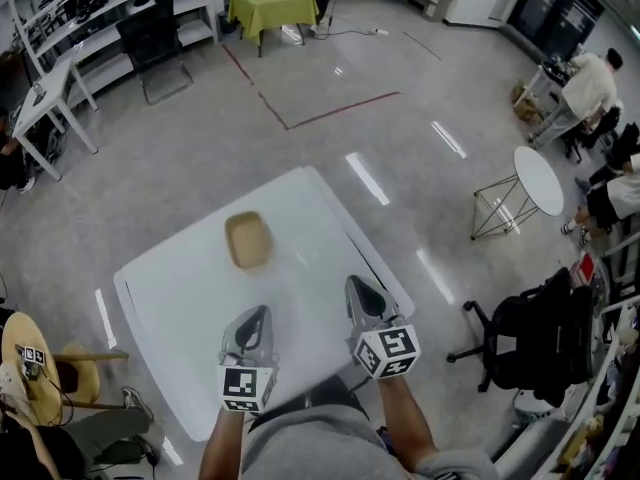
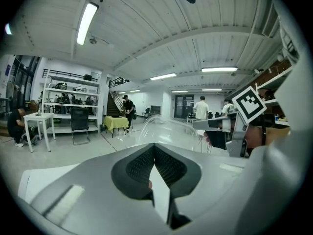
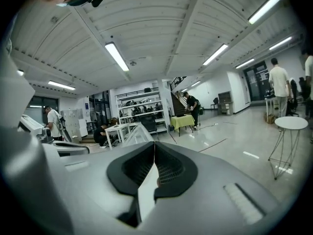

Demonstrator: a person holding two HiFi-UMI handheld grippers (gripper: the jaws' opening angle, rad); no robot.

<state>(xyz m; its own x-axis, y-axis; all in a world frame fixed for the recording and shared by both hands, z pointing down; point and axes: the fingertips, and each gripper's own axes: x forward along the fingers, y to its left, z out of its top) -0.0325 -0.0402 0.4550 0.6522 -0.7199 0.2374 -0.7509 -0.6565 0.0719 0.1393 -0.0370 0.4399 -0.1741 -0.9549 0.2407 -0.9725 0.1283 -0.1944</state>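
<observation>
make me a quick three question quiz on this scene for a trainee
1. True or false: the tan rectangular tray lies on the white table.
2. What does the left hand-held gripper hold? A the tray; B nothing; C a cup.
3. Fill in: the jaws of the right hand-held gripper are ____.
Key: 1 true; 2 B; 3 shut.

Tan tray (image 1: 248,240), white table (image 1: 180,298)
</observation>
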